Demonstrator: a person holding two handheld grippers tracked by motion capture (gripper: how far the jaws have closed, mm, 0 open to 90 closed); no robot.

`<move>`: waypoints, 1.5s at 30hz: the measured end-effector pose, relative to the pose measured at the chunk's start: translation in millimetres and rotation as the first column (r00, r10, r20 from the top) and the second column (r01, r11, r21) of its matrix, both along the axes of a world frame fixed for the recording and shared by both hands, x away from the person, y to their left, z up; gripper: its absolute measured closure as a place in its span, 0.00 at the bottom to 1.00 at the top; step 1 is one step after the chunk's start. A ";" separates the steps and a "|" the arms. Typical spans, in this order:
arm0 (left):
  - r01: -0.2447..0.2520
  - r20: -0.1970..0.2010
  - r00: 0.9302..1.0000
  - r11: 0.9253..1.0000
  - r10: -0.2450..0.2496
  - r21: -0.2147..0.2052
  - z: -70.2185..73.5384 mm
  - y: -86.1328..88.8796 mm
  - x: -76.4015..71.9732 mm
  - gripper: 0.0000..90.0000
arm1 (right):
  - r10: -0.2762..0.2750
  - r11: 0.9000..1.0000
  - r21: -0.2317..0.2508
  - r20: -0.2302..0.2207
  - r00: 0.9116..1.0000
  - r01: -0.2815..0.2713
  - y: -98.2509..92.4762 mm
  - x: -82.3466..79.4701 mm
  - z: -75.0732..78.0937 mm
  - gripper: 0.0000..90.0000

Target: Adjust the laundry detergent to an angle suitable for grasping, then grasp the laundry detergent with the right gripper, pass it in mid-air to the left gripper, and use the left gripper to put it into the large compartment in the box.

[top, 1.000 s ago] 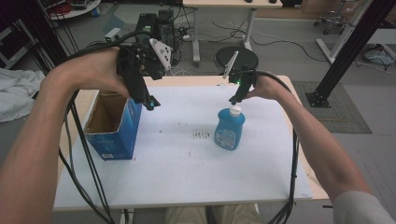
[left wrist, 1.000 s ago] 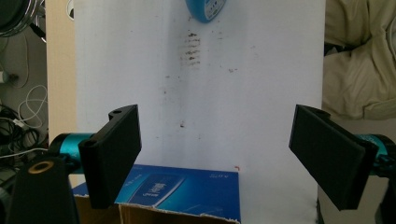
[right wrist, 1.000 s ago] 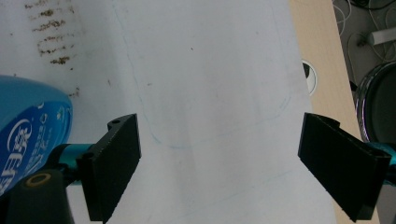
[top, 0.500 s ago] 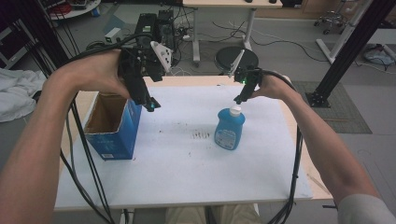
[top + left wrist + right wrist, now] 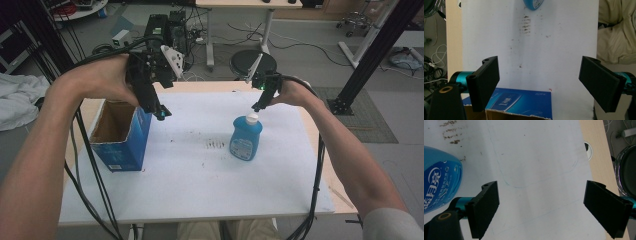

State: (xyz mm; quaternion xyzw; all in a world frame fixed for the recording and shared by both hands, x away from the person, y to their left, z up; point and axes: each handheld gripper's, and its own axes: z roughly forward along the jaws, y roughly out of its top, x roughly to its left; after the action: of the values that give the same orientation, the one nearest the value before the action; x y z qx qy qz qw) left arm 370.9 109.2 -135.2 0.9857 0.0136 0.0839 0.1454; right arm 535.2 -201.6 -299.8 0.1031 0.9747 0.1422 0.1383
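My right tongs [image 5: 256, 107] hung jaws apart, nothing between them, just above and behind the white cap of the blue bottle [image 5: 246, 139]. The bottle stood upright mid-tabletop [image 5: 200, 190]. My left tongs [image 5: 162, 114] were also apart and empty, over the open blue box's [image 5: 122, 145] rim.

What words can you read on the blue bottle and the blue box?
"蓝月亮" in white on the blue bottle, seen in the right gripper view.
The smaller print on the bottle's label is too blurred to read.
The white characters on the blue box are too blurred to read.
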 end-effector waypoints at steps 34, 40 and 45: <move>0.011 0.003 1.000 1.000 -0.011 0.006 -5.2 -4.5 -11.4 0.19 | -0.032 0.999 -0.039 0.023 0.999 0.033 -30.1 -36.9 22.3 0.14; 0.011 0.002 1.000 1.000 -0.011 0.000 -8.3 -2.6 -11.0 0.19 | -0.027 0.999 -0.029 0.023 0.999 0.028 -35.6 -68.0 25.2 0.14; 0.021 -0.002 1.000 1.000 -0.021 -0.004 -11.7 -2.5 -10.4 0.19 | -0.029 0.999 -0.022 0.030 0.999 0.029 -35.4 -89.0 26.2 0.14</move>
State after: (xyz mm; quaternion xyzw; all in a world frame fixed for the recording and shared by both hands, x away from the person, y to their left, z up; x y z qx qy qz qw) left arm 360.4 106.7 -146.9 0.9856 0.0037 0.0816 0.1480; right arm 446.2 -237.0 -273.6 0.1136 0.9724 0.1310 0.1559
